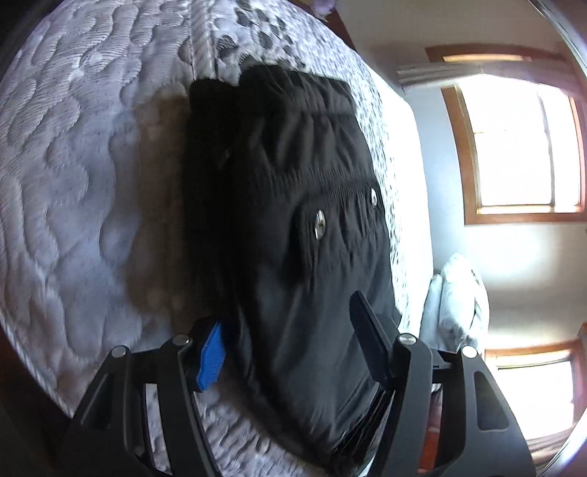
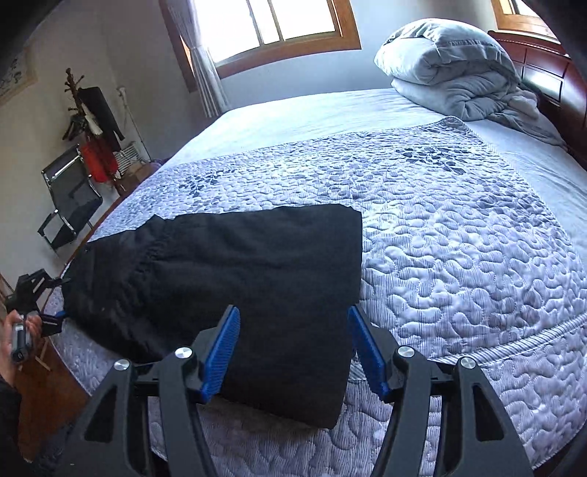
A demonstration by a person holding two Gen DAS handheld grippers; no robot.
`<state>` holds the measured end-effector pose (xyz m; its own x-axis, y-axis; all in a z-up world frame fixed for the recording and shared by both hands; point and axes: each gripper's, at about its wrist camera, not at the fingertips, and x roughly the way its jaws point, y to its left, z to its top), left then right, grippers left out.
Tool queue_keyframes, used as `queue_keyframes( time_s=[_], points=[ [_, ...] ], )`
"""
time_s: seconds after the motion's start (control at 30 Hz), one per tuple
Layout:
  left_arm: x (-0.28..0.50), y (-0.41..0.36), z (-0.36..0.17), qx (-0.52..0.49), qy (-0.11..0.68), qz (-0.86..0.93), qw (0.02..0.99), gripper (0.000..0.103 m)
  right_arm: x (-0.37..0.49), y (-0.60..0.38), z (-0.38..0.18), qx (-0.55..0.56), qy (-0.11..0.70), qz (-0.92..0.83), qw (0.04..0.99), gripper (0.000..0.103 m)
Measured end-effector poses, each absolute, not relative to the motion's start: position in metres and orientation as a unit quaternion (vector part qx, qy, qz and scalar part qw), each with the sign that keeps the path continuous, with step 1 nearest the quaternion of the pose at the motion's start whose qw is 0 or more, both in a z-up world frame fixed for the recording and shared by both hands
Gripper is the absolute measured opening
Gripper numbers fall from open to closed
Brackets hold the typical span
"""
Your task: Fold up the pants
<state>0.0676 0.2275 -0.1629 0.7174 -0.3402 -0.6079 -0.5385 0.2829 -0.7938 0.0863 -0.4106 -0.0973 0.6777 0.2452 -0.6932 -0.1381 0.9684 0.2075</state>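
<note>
Black pants lie folded into a flat bundle on the quilted bedspread near the bed's front left corner. In the left wrist view the pants show the elastic waistband and two metal snaps. My left gripper is open at the waistband end, its fingers either side of the cloth edge; it also shows in the right wrist view. My right gripper is open just above the bundle's near folded end, holding nothing.
A rolled grey duvet lies at the bed's head by the wooden headboard. A black chair and a coat rack stand left of the bed. Windows are behind.
</note>
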Motion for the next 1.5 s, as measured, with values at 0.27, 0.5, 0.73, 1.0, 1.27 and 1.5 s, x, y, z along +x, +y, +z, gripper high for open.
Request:
queue_keyframes(
  time_s=[0.27, 0.5, 0.73, 1.0, 1.27, 1.5],
  points=[
    [0.075, 0.235, -0.176, -0.603, 0.361, 0.09, 0.706, 0.042, 0.086, -0.399, -0.104, 0.056, 0.399, 0.108, 0.909, 0.063],
    [0.067, 0.224, -0.156, -0.591, 0.34, 0.089, 0.726, 0.016, 0.086, -0.398, -0.107, 0.056, 0.402, 0.106, 0.908, 0.063],
    [0.062, 0.213, -0.131, -0.587, 0.308, 0.078, 0.744, 0.013, 0.084, -0.401, -0.106, 0.063, 0.4, 0.103, 0.909, 0.063],
    [0.082, 0.186, -0.087, -0.55, 0.28, 0.043, 0.785, 0.013, 0.083, -0.409, -0.105, 0.076, 0.396, 0.095, 0.91, 0.063],
    [0.096, 0.133, -0.035, -0.458, 0.276, -0.012, 0.845, 0.013, 0.08, -0.416, -0.106, 0.085, 0.394, 0.088, 0.911, 0.063],
    [0.109, 0.063, 0.0, -0.335, 0.293, -0.087, 0.891, 0.017, 0.08, -0.424, -0.108, 0.098, 0.393, 0.082, 0.911, 0.063]
  ],
)
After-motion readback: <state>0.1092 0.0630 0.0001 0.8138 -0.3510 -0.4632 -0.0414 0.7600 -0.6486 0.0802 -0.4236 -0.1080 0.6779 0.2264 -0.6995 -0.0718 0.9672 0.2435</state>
